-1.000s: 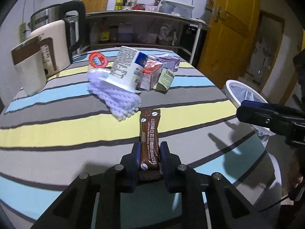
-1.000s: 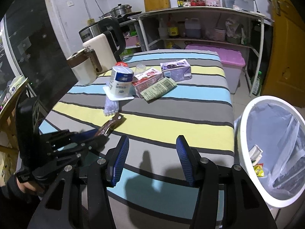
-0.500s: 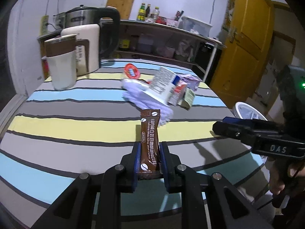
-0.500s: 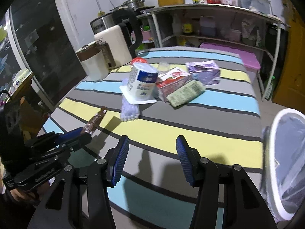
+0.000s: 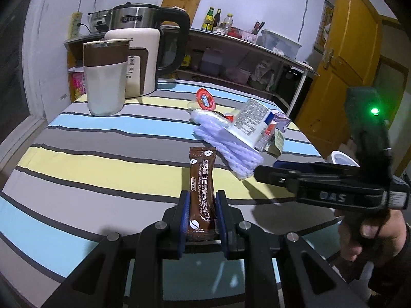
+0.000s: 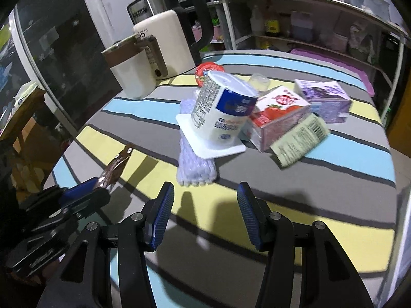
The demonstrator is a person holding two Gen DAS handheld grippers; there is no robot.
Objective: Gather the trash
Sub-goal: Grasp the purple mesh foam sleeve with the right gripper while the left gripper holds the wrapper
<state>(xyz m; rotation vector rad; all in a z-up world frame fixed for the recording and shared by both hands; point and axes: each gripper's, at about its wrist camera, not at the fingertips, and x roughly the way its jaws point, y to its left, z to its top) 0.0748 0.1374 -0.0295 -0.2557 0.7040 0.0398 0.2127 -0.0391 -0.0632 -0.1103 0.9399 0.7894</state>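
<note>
My left gripper is shut on a brown coffee sachet and holds it upright above the striped table. The sachet also shows in the right wrist view. My right gripper is open and empty above the table, facing a trash pile: a white cup with a blue label tipped on purple bubble wrap, a red-and-pink carton, a purple carton and a green packet. The right gripper shows in the left wrist view, to the right.
A cream kettle and a cream-and-brown mug stand at the table's far left. A red lid lies behind the pile. A white bin rim shows off the right edge. Shelves stand behind, and a yellow door to the right.
Both grippers have swung left, toward the trash pile and the kettle; the bin has slid out of the right wrist view. The left gripper still grips the sachet. The right stays open.
</note>
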